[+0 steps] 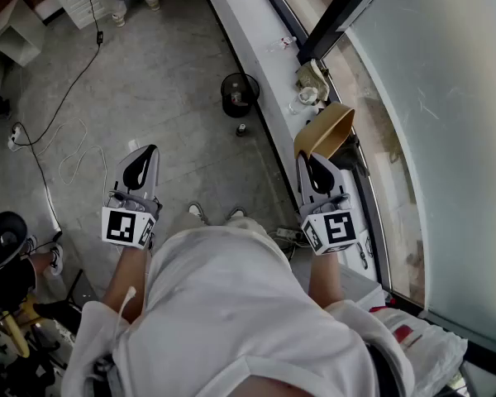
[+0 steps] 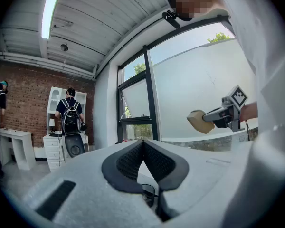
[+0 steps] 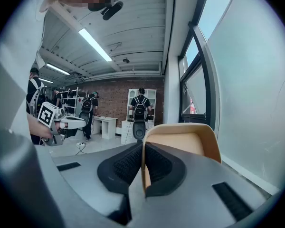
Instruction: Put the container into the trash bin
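My right gripper (image 3: 143,147) is clamped on one thin wall of the tan container (image 3: 183,141). The wall stands edge-on between the pads, and the open tub juts past the tips and off to their right. From the head view I see the container held above the white ledge (image 1: 256,48) along the window. The black trash bin (image 1: 239,94) stands on the floor beside that ledge, ahead and left of the container. My left gripper (image 2: 143,144) is pinched together, with nothing in it.
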A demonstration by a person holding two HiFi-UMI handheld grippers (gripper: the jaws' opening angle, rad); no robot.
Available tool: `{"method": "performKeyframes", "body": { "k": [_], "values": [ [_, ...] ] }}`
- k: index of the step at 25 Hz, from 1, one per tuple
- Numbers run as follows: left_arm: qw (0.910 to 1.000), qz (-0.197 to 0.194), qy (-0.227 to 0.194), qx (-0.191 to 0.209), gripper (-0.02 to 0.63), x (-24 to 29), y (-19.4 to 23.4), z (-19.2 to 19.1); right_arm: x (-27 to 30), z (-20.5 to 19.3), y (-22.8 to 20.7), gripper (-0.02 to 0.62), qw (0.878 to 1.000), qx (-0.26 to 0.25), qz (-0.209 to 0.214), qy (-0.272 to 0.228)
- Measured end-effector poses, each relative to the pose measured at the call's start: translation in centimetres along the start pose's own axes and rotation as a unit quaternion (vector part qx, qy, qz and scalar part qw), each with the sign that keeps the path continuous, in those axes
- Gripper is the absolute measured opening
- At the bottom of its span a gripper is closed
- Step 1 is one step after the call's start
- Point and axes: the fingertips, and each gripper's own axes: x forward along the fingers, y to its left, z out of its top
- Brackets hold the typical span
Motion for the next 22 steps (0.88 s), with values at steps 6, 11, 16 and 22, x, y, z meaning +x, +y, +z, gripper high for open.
{"method": "performKeyframes", "body": {
  "k": [6,11,16,22],
  "values": [
    [1.0,-0.001,0.004,-0.002,0.017,0.6,-1.6,-0.4,-0.5,-0.8,-0.7,0.015,1.0,0.0,0.007,0.002],
    [0.9999,-0.005,0.012,0.002,0.017,1.5,-3.0,-0.7,-1.1,-1.4,-1.7,0.015,1.0,0.004,0.014,0.0],
    [0.9999,-0.01,0.014,-0.003,0.017,2.6,-4.5,-1.2,-1.0,-2.2,-2.0,0.015,0.999,0.007,0.03,-0.009],
    [0.9992,-0.02,0.026,-0.021,0.017,5.2,-3.5,-3.0,1.6,-2.6,-2.4,0.017,0.999,0.01,0.036,0.004]
  ]
}}
